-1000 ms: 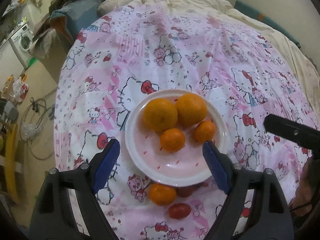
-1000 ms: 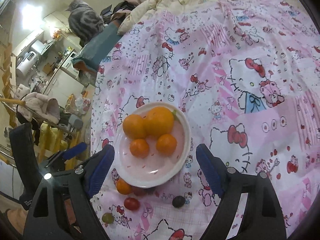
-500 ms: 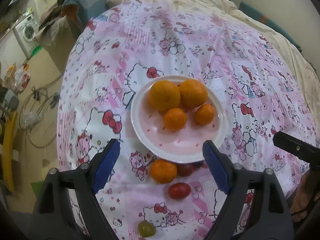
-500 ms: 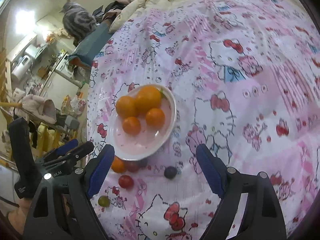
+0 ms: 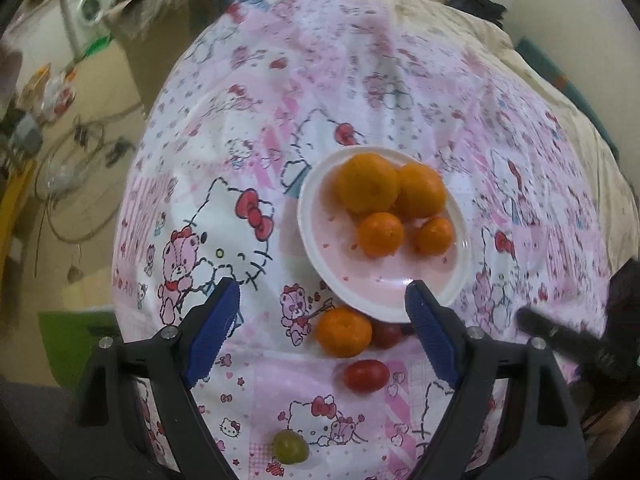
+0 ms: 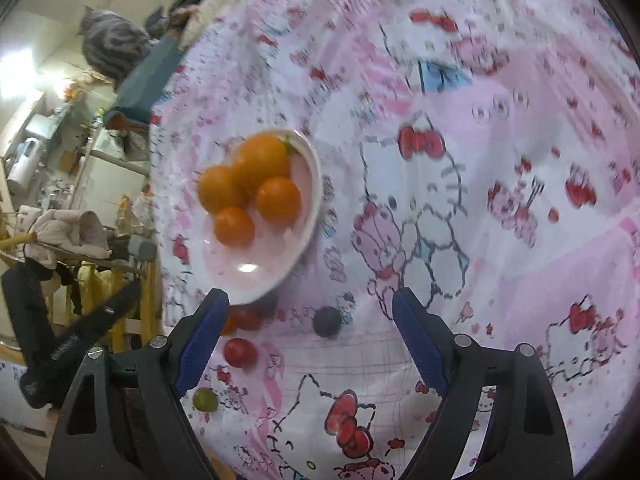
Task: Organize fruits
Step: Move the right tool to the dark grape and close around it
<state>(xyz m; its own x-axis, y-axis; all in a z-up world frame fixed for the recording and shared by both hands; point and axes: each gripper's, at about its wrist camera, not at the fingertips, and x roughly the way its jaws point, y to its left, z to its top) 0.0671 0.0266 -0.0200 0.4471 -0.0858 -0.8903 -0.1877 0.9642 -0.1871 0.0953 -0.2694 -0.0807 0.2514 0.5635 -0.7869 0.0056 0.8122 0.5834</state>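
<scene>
A white plate (image 5: pixel 384 288) holds several oranges (image 5: pixel 368 188) on the pink Hello Kitty cloth; it also shows in the right wrist view (image 6: pixel 256 276). In front of the plate lie a loose orange (image 5: pixel 344 332), a red tomato (image 5: pixel 367 375), a second red fruit (image 5: pixel 386 334) half under the rim, and a green grape (image 5: pixel 290 447). A dark purple fruit (image 6: pixel 327 321) lies right of them. My left gripper (image 5: pixel 322 322) is open and empty, its jaws either side of the loose orange. My right gripper (image 6: pixel 310 330) is open and empty above the dark fruit.
The cloth covers a bed whose left edge (image 5: pixel 132 184) drops to a floor with cables. A grey tabby cat (image 6: pixel 112 46) sits at the far left. Yellow wooden rails (image 6: pixel 120 280) and clutter stand beside the bed. The right gripper shows at the left view's right edge (image 5: pixel 576 344).
Both grippers have pulled back toward the near edge of the bed. The plate now sits farther up in both views, and the loose fruits in front of it have come into view.
</scene>
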